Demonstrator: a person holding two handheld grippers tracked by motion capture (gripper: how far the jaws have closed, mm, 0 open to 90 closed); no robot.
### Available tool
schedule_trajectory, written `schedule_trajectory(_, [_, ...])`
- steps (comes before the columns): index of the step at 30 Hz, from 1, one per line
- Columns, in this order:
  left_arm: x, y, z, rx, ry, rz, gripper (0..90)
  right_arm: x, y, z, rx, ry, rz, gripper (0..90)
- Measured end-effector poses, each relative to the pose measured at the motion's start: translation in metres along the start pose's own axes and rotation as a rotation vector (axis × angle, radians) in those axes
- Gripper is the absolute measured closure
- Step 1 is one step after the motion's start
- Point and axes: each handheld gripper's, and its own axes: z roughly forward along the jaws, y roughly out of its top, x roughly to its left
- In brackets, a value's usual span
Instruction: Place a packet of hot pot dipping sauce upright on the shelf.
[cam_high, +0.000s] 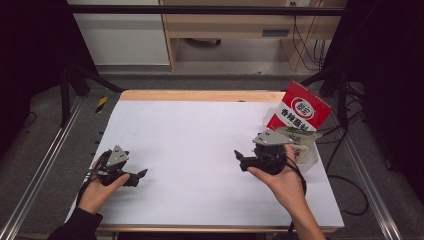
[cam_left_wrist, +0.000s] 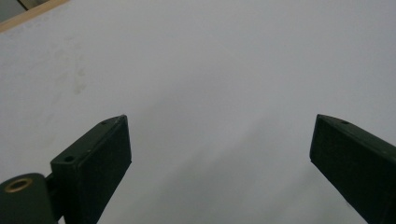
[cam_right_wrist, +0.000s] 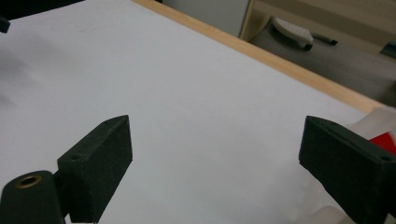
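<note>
1. My right gripper (cam_high: 243, 159) sits over the white table sheet (cam_high: 200, 145) near its right edge, jaws spread wide with nothing between them; its own view shows both black jaws well apart over bare sheet.

2. My left gripper (cam_high: 136, 176) rests low near the front left corner of the sheet, jaws also wide and empty; the left gripper view confirms the gap.

3. The thing I take to be in hand is the red and white packet (cam_high: 299, 112), standing tilted at the right edge of the table, behind and to the right of my right hand (cam_high: 280, 175). The right gripper is clearly the nearer one; the left is well apart, across the whole sheet.

4. The relation that matters: the right gripper's jaws point leftward, away from the packet, so I judge the hand must turn to the right and reach back before any grasp. The packet's long axis runs up and slightly rightward.

5. The packet looks like a glossy bag, red with a white round emblem and white characters. It stands in or against a clear plastic wrapping or container (cam_high: 307, 150); I cannot tell which, since my right gripper hides part of it.

6. In the right gripper view a sliver of red (cam_right_wrist: 384, 141) shows just past the right jaw.
</note>
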Motion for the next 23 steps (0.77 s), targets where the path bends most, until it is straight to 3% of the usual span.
schedule_trajectory(12, [-0.001, 0.000, 0.001, 0.008, 0.000, 0.008, 5.1, 0.026, -0.033, 0.035, 0.051, 0.060, 0.056, 10.0])
schedule_trajectory(17, [-0.002, -0.001, 0.003, 0.017, -0.002, 0.010, 5.1, 0.031, -0.047, 0.046, 0.068, 0.057, 0.055, 12.1])
schedule_trajectory(21, [-0.002, -0.001, 0.004, 0.029, -0.002, 0.014, 4.8, 0.031, -0.059, 0.055, 0.104, 0.086, 0.116, 9.4])
schedule_trajectory(23, [-0.003, 0.000, 0.005, 0.030, -0.004, 0.019, 4.8, 0.033, -0.063, 0.058, 0.124, 0.083, 0.120, 8.7])
